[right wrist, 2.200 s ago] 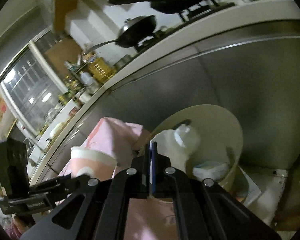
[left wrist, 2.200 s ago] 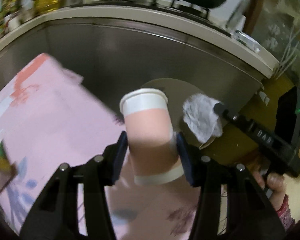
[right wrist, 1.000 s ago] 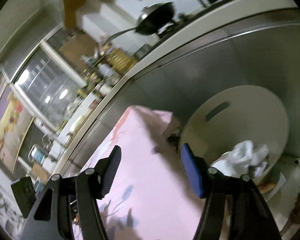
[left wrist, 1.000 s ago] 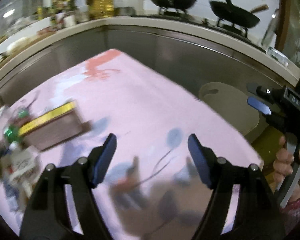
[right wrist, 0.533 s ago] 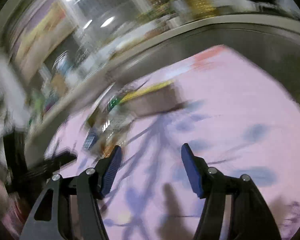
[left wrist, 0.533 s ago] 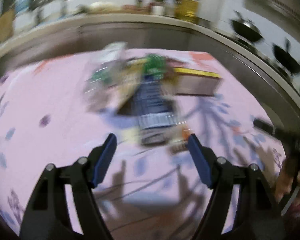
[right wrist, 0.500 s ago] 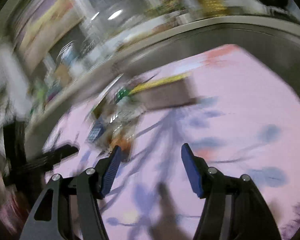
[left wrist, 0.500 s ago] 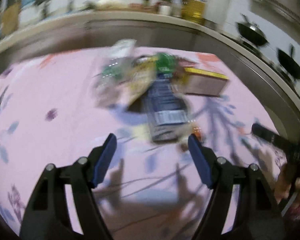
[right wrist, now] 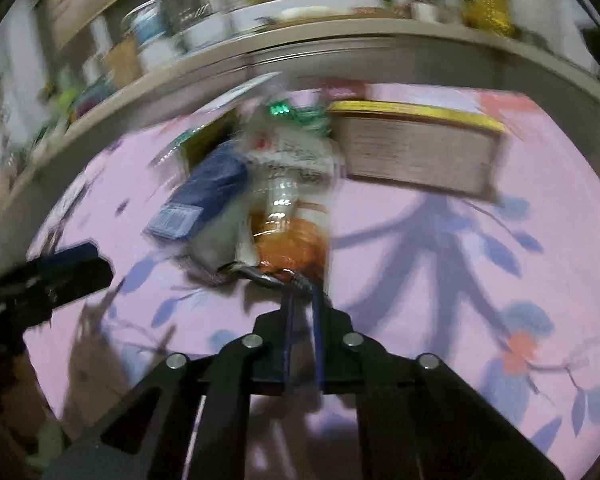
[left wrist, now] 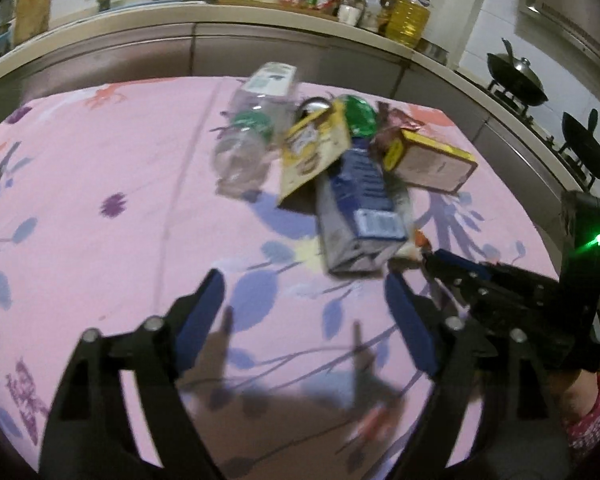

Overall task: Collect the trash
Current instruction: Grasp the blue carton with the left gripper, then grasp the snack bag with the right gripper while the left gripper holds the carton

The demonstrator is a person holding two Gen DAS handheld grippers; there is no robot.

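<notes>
A heap of trash lies on the pink flowered tablecloth (left wrist: 100,168): a clear plastic bottle (left wrist: 248,140), a yellow snack packet (left wrist: 312,148), a blue carton (left wrist: 360,208) and a brown box with a yellow edge (left wrist: 432,160). My left gripper (left wrist: 304,300) hovers just short of the carton, its jaws opening with nothing between them. My right gripper (right wrist: 302,300) is closing its jaws on the near edge of an orange snack packet (right wrist: 292,240) beside the blue carton (right wrist: 204,196). The right gripper (left wrist: 428,258) also shows at the carton's right corner.
Steel cabinet fronts (left wrist: 260,52) and a counter crowded with bottles (left wrist: 404,20) run behind the table. Woks (left wrist: 516,80) stand on a stove at the right. A hand with a patterned sleeve (left wrist: 588,396) holds the right gripper.
Both grippers have swung from the round bin to the trash heap on the table. The right jaws have gone from wide apart to nearly together. The left jaws stand slightly wider.
</notes>
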